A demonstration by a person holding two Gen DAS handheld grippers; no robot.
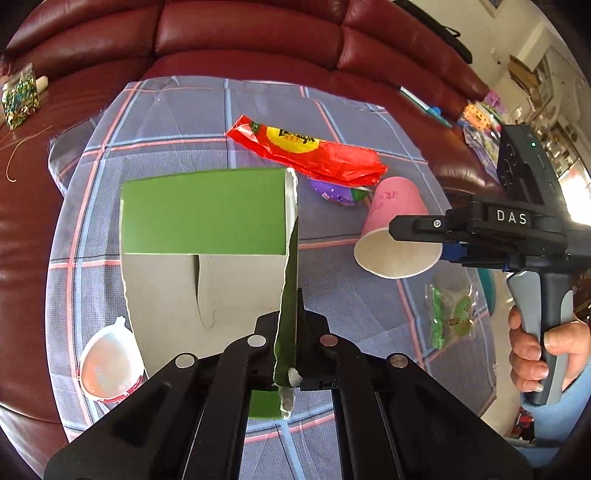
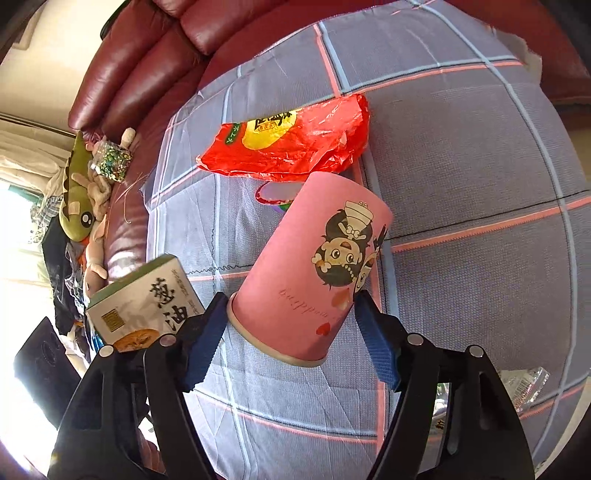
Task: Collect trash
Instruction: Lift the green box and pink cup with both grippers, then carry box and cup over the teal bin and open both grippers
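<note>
My right gripper (image 2: 291,325) straddles the pink paper cup (image 2: 314,266) at centre frame, its 2 blue pads (image 2: 380,350) beside the rim; whether they pinch, I cannot tell. My left gripper (image 1: 291,332) is clamped on the torn flap of the green carton (image 1: 203,210), mid-frame, mouth gaping. I'd tip the cup in base first. The red wrapper (image 1: 306,151) waits above on the plaid cloth (image 1: 166,122).

Glossy maroon leather sofa (image 1: 251,33), matt woven plaid cloth (image 1: 369,295), crinkly shiny red plastic wrapper (image 1: 306,147), smooth pink paper cup (image 2: 314,266), matt green cardboard box (image 1: 203,210), textured blue pads (image 2: 380,347)
</note>
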